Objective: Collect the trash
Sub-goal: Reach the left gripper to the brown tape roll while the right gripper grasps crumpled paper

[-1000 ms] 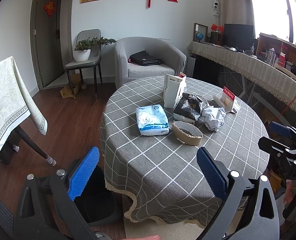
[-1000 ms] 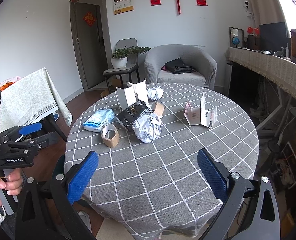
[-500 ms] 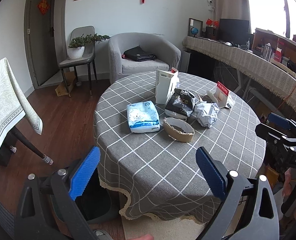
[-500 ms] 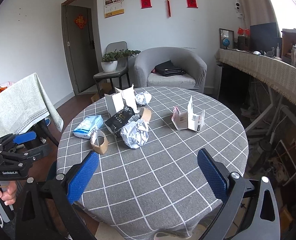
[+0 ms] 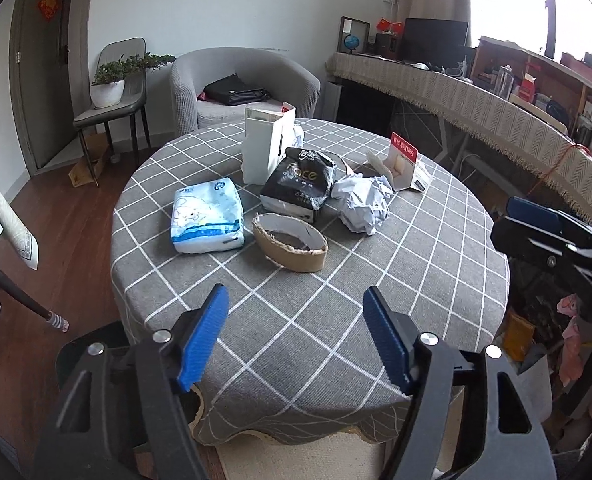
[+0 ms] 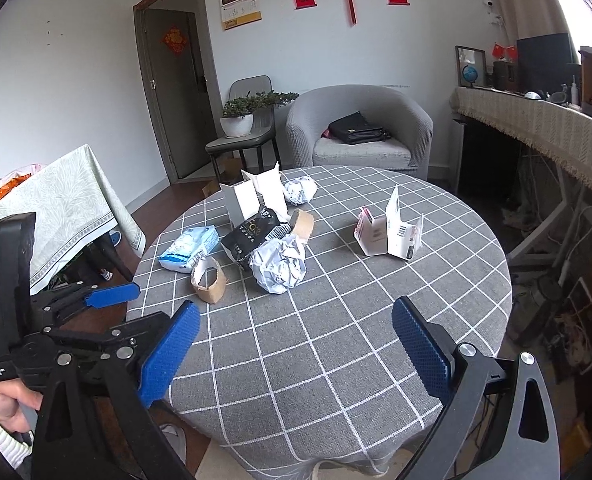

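Observation:
Trash lies on a round table with a grey checked cloth point(image 5: 375, 300): a brown cardboard ring point(image 5: 290, 242), a crumpled paper ball point(image 5: 361, 202), a black packet point(image 5: 299, 184), a blue-white tissue pack point(image 5: 206, 216), a white open box point(image 5: 266, 144) and a torn red-white carton point(image 5: 401, 160). My left gripper point(image 5: 296, 336) is open and empty over the table's near edge, in front of the ring. My right gripper point(image 6: 296, 354) is open and empty above the near cloth; the paper ball point(image 6: 278, 266) and the ring point(image 6: 208, 280) lie beyond it.
A black bin point(image 5: 92, 352) stands on the floor at the table's left. A grey armchair point(image 5: 244, 80) and a chair with a plant point(image 5: 112, 92) stand behind. A covered side table point(image 6: 52, 204) is at the left, a long draped counter point(image 5: 495, 108) at the right.
Both grippers have moved forward toward the table, so the trash looks closer. The left gripper's jaws have narrowed but stay open. Nothing was picked up.

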The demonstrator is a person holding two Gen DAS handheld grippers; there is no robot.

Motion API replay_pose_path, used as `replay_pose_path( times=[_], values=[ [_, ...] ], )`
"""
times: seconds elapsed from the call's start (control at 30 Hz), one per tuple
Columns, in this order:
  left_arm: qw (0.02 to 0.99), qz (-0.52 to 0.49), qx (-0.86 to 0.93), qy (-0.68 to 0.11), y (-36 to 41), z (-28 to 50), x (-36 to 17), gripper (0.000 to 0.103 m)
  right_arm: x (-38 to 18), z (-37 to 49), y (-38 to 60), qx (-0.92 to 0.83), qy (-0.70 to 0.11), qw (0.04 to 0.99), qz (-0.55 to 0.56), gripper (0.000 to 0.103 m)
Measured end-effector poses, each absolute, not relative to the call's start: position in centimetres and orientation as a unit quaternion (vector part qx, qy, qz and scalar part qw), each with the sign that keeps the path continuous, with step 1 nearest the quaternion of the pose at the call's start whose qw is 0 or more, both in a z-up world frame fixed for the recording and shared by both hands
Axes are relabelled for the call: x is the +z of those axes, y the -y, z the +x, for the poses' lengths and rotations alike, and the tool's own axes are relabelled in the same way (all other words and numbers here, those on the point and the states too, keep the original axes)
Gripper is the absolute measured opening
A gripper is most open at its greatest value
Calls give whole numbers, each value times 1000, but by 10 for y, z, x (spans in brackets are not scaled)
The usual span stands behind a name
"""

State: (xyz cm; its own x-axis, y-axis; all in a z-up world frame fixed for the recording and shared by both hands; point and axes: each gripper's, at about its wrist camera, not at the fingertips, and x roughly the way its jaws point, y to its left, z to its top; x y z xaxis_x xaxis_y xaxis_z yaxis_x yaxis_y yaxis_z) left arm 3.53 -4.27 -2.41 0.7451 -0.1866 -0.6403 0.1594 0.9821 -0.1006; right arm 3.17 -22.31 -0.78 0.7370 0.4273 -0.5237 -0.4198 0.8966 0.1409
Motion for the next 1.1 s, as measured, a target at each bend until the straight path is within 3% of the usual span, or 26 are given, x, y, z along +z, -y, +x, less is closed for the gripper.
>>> replay_pose_path(
  times=[0.1, 0.57, 0.8, 0.9, 1.1],
  values=[
    [930, -29, -91, -355, 47, 48, -27, 64, -12, 37, 225, 237, -289, 927, 4, 96],
    [924, -34, -43, -379, 56, 94, -44, 62, -24, 71, 233, 270, -320, 908, 3, 78],
    [925, -28, -41, -378, 56, 103, -44, 60, -26, 84, 227, 284, -328, 901, 9, 77],
    [925, -16, -40, -376, 58, 106, -43, 53, -26, 89, 222, 287, -331, 899, 9, 77],
    [927, -30, -57, -370, 50, 105, -40, 49, -26, 98, 210, 290, -335, 896, 11, 77]
  ],
)
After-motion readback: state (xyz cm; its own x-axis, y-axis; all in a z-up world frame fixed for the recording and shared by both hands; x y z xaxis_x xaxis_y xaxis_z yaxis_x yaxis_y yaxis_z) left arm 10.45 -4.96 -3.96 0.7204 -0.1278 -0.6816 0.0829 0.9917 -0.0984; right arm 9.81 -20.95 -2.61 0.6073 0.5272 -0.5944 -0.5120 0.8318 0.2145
